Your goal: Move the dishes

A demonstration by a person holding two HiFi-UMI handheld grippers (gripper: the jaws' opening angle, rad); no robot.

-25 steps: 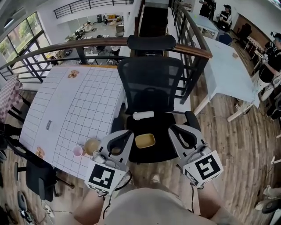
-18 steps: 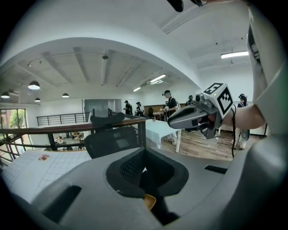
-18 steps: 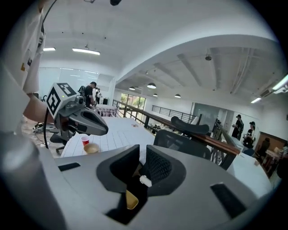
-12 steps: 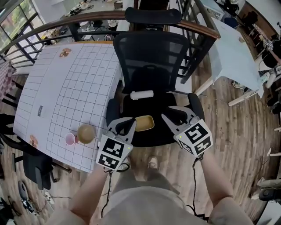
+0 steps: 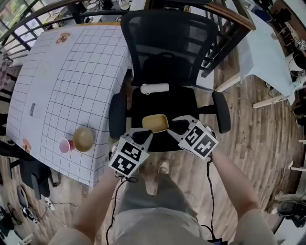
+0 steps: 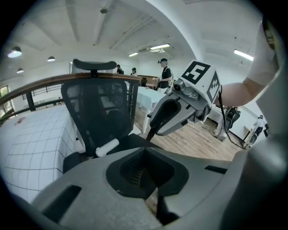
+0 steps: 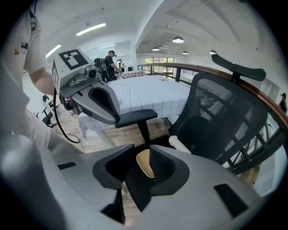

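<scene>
A shallow yellow dish [image 5: 154, 122] lies on the seat of a black office chair [image 5: 165, 57]. In the right gripper view its rim [image 7: 143, 164] sits between the ribbed pads. My right gripper [image 5: 175, 125] is at the dish's right edge and shut on that rim. By the dish's near-left corner my left gripper [image 5: 142, 137] is shut, with nothing between its jaws. A brown bowl [image 5: 82, 139] and a pink cup [image 5: 64, 145] stand near the front edge of the grid-cloth table [image 5: 71, 72].
A white roll [image 5: 154, 88] lies at the back of the seat. The chair's armrests [image 5: 116, 117] flank the seat, and the table edge is close on the left. A wooden railing [image 5: 229, 12] and a white table [image 5: 267, 52] stand beyond on the wood floor.
Both grippers have moved forward and inward to the dish on the seat. The right one has reached its right edge and closed on the rim. The head view has tipped further down.
</scene>
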